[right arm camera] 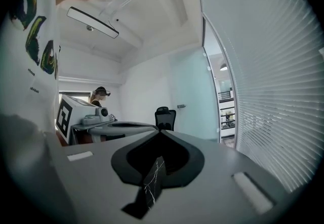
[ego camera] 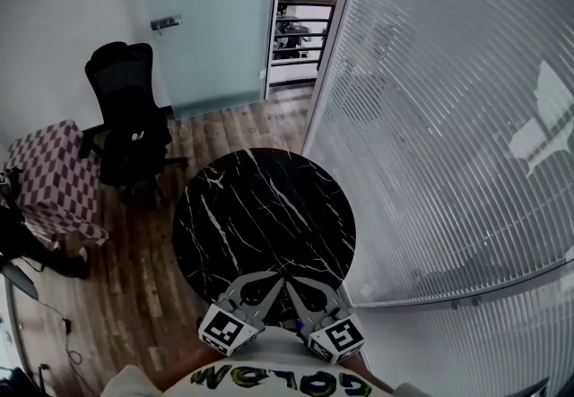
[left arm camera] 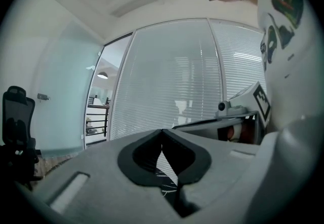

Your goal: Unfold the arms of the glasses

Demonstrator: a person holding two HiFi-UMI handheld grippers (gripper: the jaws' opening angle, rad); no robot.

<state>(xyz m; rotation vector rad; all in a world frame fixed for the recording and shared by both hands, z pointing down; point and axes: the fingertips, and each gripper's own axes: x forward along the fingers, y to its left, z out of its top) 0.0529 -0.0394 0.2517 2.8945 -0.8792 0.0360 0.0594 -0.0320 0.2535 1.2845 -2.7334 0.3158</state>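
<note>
Table (ego camera: 260, 207) ctr; chair (ego camera: 126, 113) behind-L of it; blinds (ego camera: 448, 117) to R; L gripper (ego camera: 272, 280) & R gripper (ego camera: 292, 284) side by side at table's near edge.

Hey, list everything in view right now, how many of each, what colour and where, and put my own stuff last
round table: one, black marble with white veins, centre, nothing on it
office chair: one, black, left of the table
checked cover: one, reddish and white, far left
floor: brown wood boards, around the table
frosted door: one, pale blue-green, at the back
blinds wall: one, white, curving along the right
railing: one, dark, beyond the open doorway
glasses: none in view
shirt: one, white with print, bottom edge
left gripper: one, grey, over the table's near edge, shut, empty
right gripper: one, grey, beside the left, shut, empty
</note>
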